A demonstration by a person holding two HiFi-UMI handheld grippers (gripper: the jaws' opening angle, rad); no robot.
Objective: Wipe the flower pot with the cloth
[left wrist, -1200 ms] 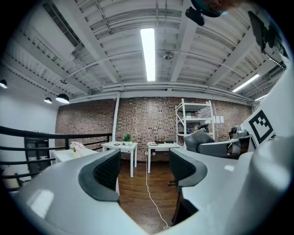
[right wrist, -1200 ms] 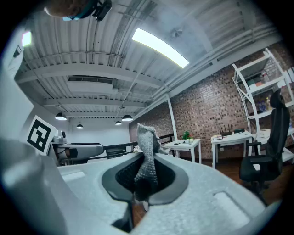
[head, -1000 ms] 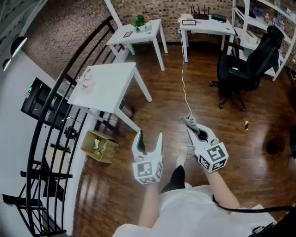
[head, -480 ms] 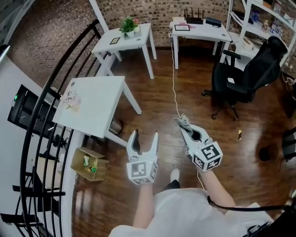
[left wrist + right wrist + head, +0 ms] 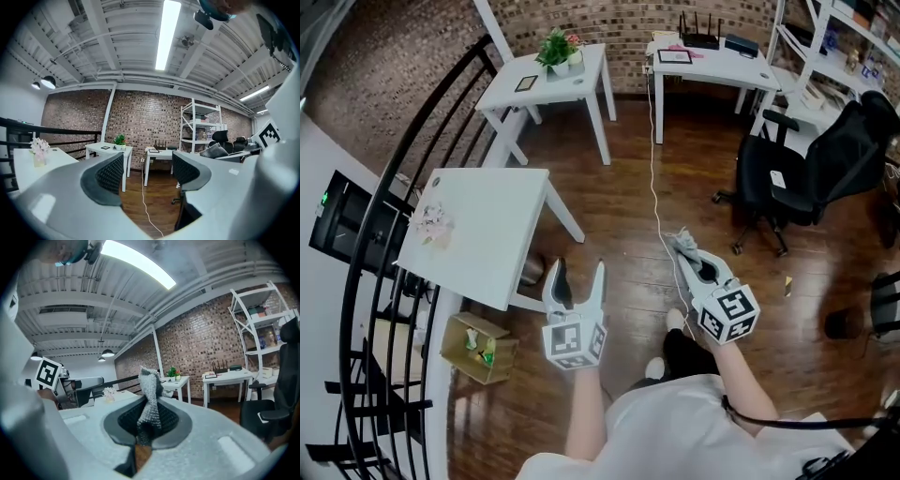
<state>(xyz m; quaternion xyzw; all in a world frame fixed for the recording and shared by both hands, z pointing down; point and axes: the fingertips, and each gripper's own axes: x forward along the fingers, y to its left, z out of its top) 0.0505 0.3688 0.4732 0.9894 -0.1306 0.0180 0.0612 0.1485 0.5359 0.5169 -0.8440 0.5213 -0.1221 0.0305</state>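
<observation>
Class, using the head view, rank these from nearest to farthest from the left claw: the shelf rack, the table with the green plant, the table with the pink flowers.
1. Table with the pink flowers, just left of the left claw.
2. Table with the green plant, farther ahead.
3. Shelf rack, far right corner.

Grey knitted cloth [image 5: 149, 397] stands pinched in the right gripper [image 5: 685, 251]; the flower pot [image 5: 562, 56] sits on a far table [image 5: 572, 86].

Head view looks steeply down; both gripper views face roughly level — all share the brick wall [image 5: 140, 117]
</observation>
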